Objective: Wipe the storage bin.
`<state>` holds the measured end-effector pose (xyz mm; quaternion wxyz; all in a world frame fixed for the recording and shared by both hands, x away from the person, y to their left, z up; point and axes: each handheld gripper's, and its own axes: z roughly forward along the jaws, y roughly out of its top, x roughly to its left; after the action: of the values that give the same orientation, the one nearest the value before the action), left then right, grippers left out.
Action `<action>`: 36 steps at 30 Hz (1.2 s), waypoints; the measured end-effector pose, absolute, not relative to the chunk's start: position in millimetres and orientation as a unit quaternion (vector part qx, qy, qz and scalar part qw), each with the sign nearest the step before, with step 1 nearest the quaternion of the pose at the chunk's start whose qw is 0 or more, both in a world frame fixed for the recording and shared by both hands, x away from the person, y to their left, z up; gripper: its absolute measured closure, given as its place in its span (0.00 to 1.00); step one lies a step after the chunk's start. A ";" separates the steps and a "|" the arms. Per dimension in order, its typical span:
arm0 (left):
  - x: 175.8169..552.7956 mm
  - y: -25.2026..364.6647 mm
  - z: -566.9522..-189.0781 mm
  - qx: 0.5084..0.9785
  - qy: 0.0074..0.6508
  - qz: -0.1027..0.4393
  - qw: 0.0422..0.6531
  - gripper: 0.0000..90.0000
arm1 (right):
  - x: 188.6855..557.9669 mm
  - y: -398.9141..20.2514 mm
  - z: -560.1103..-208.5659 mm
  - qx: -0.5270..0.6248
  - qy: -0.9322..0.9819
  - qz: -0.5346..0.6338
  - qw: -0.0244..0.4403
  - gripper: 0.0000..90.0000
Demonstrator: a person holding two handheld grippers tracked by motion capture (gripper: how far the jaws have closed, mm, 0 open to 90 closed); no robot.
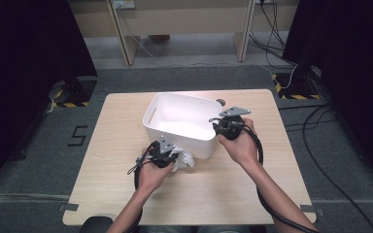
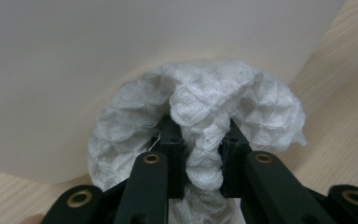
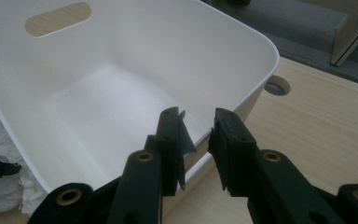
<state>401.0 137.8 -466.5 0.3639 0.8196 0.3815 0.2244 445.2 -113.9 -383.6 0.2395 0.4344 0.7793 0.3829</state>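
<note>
A crumpled white knitted cloth (image 1: 186, 160) (image 2: 242, 98) lies on the wooden table against the near outer wall of a white plastic bin (image 1: 184, 141) (image 2: 74, 70). My left gripper (image 1: 176, 158) (image 2: 200, 137) is shut on a fold of that cloth, low over the table. My right gripper (image 1: 217, 127) (image 3: 198, 128) sits at the bin's near right corner. One of its jaws is inside the wall and the other outside, closed on the rim (image 3: 261, 46). The bin's inside looks bare. The cloth (image 3: 0, 193) also shows beside the bin in the right gripper view.
The bin stands mid-table with a handle slot (image 1: 151, 114) (image 3: 58, 18) in its left wall. A round cable hole (image 1: 220, 102) (image 3: 277, 86) is in the tabletop (image 1: 126, 194) behind the bin. Wooden furniture legs and cables are on the floor beyond the table.
</note>
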 end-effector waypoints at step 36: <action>395.0 127.4 -439.8 0.809 0.367 0.235 0.394 0.85 | 445.1 -113.4 -383.9 0.432 0.780 0.383 0.242 0.81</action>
<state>395.0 127.4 -439.8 0.3943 0.8091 0.3671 0.2348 445.1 -113.4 -383.9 0.2416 0.4318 0.7800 0.3831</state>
